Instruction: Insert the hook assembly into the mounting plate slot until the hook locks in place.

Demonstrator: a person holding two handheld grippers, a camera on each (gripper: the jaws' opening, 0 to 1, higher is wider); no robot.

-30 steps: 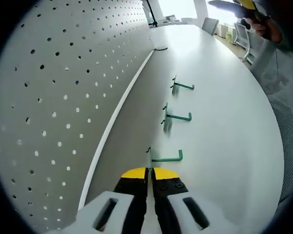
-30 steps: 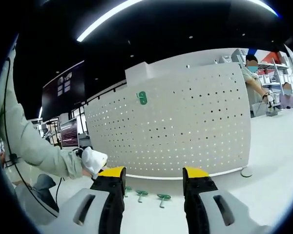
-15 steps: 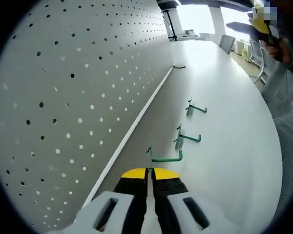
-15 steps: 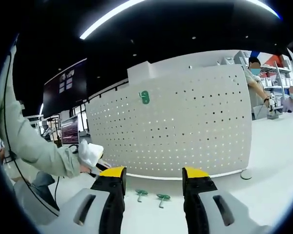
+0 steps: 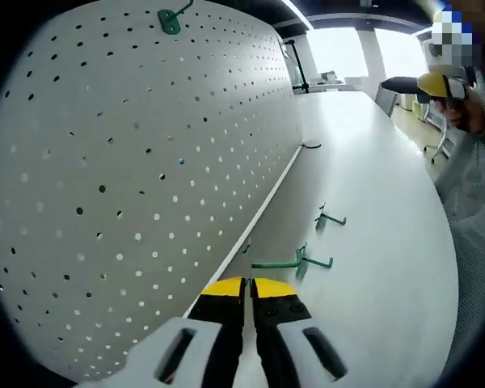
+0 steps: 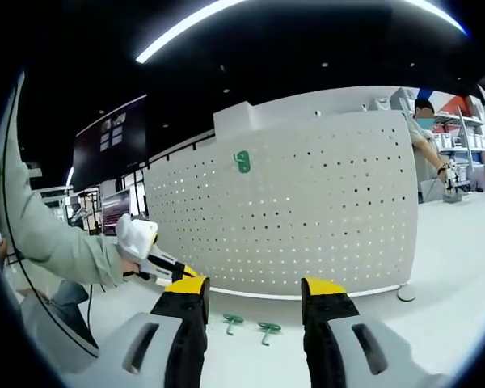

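Green hook (image 5: pixel 276 263) clamped in left gripper (image 5: pixel 249 284); right gripper (image 6: pixel 255 288) agape, empty.

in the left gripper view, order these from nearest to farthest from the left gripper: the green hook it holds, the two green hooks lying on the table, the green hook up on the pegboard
1. The held green hook, just past the left gripper.
2. The nearer table hook, slightly right.
3. The farther table hook, beyond it on the white table.
4. The mounted hook, high on the pegboard at upper left.
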